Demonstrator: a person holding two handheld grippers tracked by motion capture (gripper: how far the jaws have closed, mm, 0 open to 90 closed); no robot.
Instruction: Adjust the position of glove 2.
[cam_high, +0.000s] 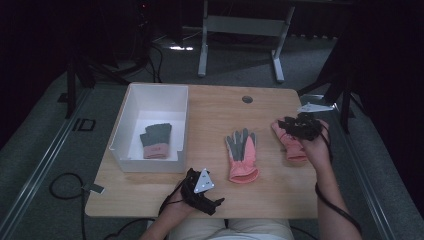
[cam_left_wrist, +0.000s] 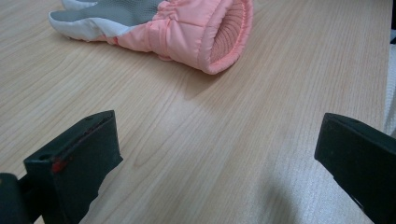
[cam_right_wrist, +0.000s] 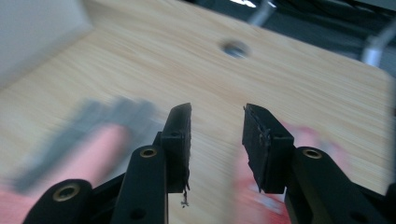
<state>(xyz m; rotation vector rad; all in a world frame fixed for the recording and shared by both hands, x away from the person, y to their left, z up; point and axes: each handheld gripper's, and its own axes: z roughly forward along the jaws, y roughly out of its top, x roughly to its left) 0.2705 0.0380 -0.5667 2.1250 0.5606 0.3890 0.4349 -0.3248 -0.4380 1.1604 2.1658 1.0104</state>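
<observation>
A pink and grey glove (cam_high: 242, 156) lies flat in the middle of the wooden table (cam_high: 215, 115), fingers pointing away. Its ribbed cuff (cam_left_wrist: 224, 35) faces my left gripper (cam_left_wrist: 217, 126), whose jaws stand wide open over bare wood near the front edge (cam_high: 212, 204). A second pink glove (cam_high: 294, 146) lies at the right. My right gripper (cam_high: 292, 126) hovers over it, open, with nothing between its jaws (cam_right_wrist: 218, 112). In the right gripper view the middle glove (cam_right_wrist: 84, 140) is a blur at the left. A third glove (cam_high: 156, 141), grey with a pink cuff, lies inside the white bin (cam_high: 131, 107).
The white bin takes up the table's left side; its wall (cam_right_wrist: 37, 32) shows in the right gripper view. A round cable hole (cam_high: 247, 99) sits near the far edge. Beyond the table stand a grey frame (cam_high: 240, 25) and dark stands.
</observation>
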